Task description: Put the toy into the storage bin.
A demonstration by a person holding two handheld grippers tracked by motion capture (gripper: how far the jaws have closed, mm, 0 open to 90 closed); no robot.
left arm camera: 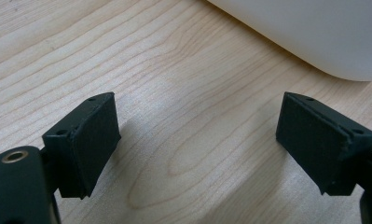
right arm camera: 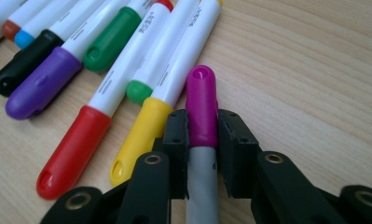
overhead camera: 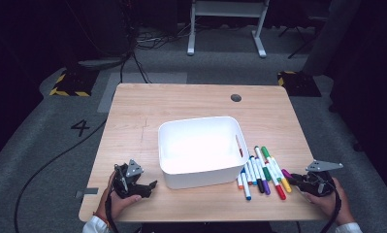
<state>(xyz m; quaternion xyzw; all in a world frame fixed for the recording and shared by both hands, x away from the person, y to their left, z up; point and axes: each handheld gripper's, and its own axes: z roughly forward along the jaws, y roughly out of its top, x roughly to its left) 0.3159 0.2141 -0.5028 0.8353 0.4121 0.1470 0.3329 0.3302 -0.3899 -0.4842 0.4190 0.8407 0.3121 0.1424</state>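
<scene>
- Pale wooden tabletop [overhead camera: 133, 111] stands on a grey floor in a dark room, with a white frame stand [overhead camera: 227, 24] behind it.
- Right hand-held gripper [right arm camera: 202, 128], at about 4 o'clock on the tabletop, has its jaws clamped on a grey-barrelled marker with a magenta cap [right arm camera: 201, 102].
- That marker lies just beside the yellow-capped one at the edge of a row of coloured felt markers [overhead camera: 261, 172].
- Left hand-held gripper [left arm camera: 197, 140], at about 8 o'clock, rests low over bare wood with its jaws wide apart and nothing between them.
- White rectangular plastic bin [overhead camera: 168, 145] sits at the centre, between both grippers, with the marker row touching its 4 o'clock side.
</scene>
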